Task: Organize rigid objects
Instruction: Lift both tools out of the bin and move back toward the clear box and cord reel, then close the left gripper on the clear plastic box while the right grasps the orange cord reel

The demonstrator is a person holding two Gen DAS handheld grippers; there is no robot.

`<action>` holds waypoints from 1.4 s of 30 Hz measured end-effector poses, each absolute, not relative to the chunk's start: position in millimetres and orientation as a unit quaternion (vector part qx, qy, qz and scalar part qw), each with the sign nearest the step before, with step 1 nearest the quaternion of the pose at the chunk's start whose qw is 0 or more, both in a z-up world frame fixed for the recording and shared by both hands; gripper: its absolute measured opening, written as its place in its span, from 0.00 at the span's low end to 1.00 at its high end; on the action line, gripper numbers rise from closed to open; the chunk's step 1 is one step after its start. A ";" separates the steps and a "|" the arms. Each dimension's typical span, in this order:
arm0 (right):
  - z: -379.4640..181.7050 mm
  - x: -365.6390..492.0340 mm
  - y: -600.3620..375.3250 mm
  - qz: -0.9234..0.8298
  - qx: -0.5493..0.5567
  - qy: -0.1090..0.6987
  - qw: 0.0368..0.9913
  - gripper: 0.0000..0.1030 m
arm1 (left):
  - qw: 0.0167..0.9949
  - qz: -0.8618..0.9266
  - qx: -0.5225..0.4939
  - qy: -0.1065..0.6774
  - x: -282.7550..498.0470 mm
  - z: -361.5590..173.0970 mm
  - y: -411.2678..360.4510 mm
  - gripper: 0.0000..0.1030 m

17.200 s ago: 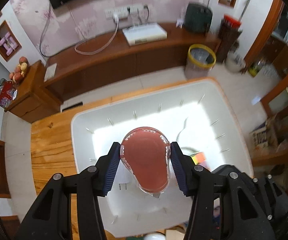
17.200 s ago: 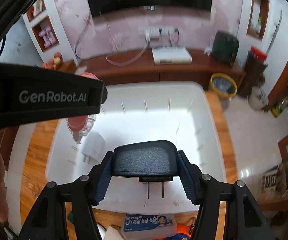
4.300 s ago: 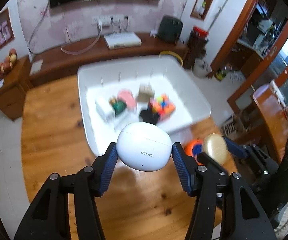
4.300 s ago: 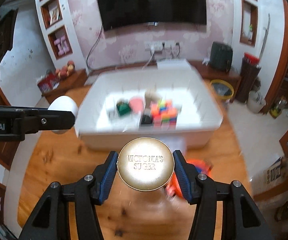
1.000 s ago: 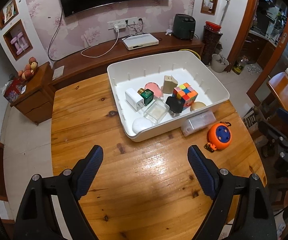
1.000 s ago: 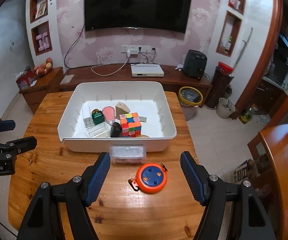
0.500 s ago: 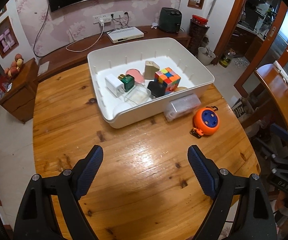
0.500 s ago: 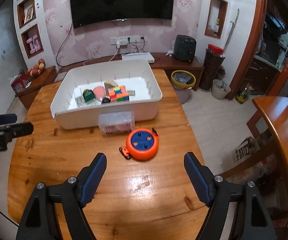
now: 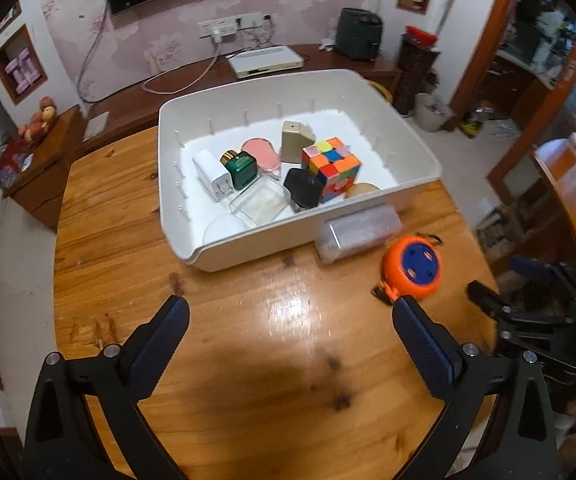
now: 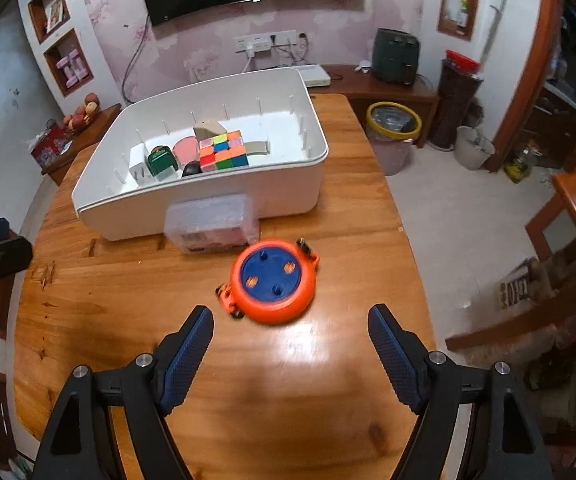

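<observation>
1. My left gripper [image 9: 290, 344] and right gripper [image 10: 290, 344] both hang over the wooden table [image 9: 247, 360], jaws spread wide, nothing held.
2. The white bin [image 9: 404, 132] sits at 12 o'clock, the likely home for every loose item.
3. Inside I count about nine things, among them one cube [image 9: 331, 168], one white plug [image 9: 212, 174], one green bottle [image 9: 239, 168] and one black plug [image 9: 303, 194].
4. Two items lie outside: one clear box [image 10: 212, 224] touching the bin's near wall, and one orange reel [image 10: 273, 282] just ahead of my right gripper at 12 o'clock, probably my next pick.
</observation>
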State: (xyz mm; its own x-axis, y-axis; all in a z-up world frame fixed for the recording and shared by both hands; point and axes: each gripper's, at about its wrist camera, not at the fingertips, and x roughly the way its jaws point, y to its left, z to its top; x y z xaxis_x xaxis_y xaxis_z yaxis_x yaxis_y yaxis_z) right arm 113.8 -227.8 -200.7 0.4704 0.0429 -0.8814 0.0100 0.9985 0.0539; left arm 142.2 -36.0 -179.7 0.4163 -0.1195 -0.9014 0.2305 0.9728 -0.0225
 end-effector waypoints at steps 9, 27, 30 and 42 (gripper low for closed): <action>-223.5 176.3 -265.6 0.058 0.029 0.522 0.850 0.78 | 0.827 -0.051 0.030 0.560 175.6 -219.2 -88.4 0.98; -267.4 154.3 -287.2 0.186 0.004 0.533 0.825 0.78 | 0.807 0.017 0.017 0.590 217.2 -276.0 -146.3 0.99; -267.3 152.3 -282.7 0.203 0.004 0.530 0.823 0.78 | 0.802 0.030 0.007 0.596 223.0 -284.2 -144.5 0.99; -269.3 144.3 -265.3 0.227 0.022 0.532 0.815 0.78 | 0.801 0.028 -0.032 0.598 224.7 -302.5 -132.3 0.90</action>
State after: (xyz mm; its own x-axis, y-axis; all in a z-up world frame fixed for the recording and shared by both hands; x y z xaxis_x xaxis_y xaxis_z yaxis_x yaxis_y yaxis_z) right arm 144.3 -265.3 -269.3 0.3303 0.3927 -0.8583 -0.3469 0.8962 0.2765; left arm 224.7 -132.3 -302.5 0.2838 0.0060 -0.9589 -0.0821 0.9965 -0.0180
